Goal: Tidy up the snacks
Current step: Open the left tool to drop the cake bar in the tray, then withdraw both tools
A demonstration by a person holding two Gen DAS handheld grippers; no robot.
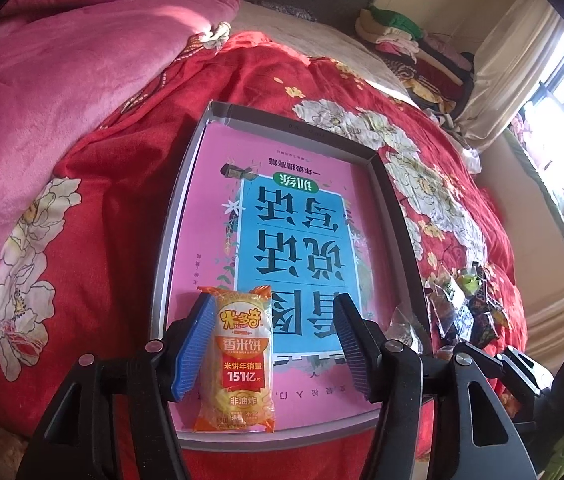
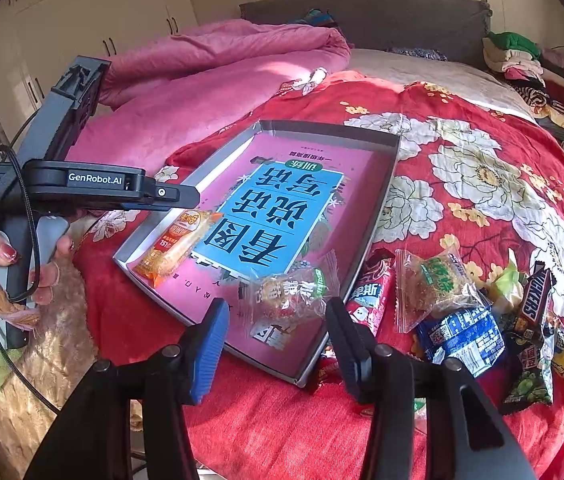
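Observation:
A shallow grey box (image 1: 397, 216) (image 2: 381, 196) with a pink and blue book cover as its floor lies on the red floral bed. An orange rice-cracker pack (image 1: 238, 360) (image 2: 178, 246) lies in its near left corner. My left gripper (image 1: 272, 344) is open, with the pack between its fingers against the left one. A clear-wrapped snack (image 2: 289, 296) (image 1: 403, 330) lies in the box's near right corner. My right gripper (image 2: 276, 340) is open just in front of it. Several loose snacks (image 2: 469, 312) (image 1: 461, 304) lie on the bed right of the box.
A pink quilt (image 1: 82, 80) (image 2: 210, 68) is bunched up to the left. Folded clothes (image 2: 529, 64) sit at the head of the bed. A window and curtain (image 1: 541, 72) are to the right. The left gripper's body (image 2: 94, 184) and the hand holding it show in the right wrist view.

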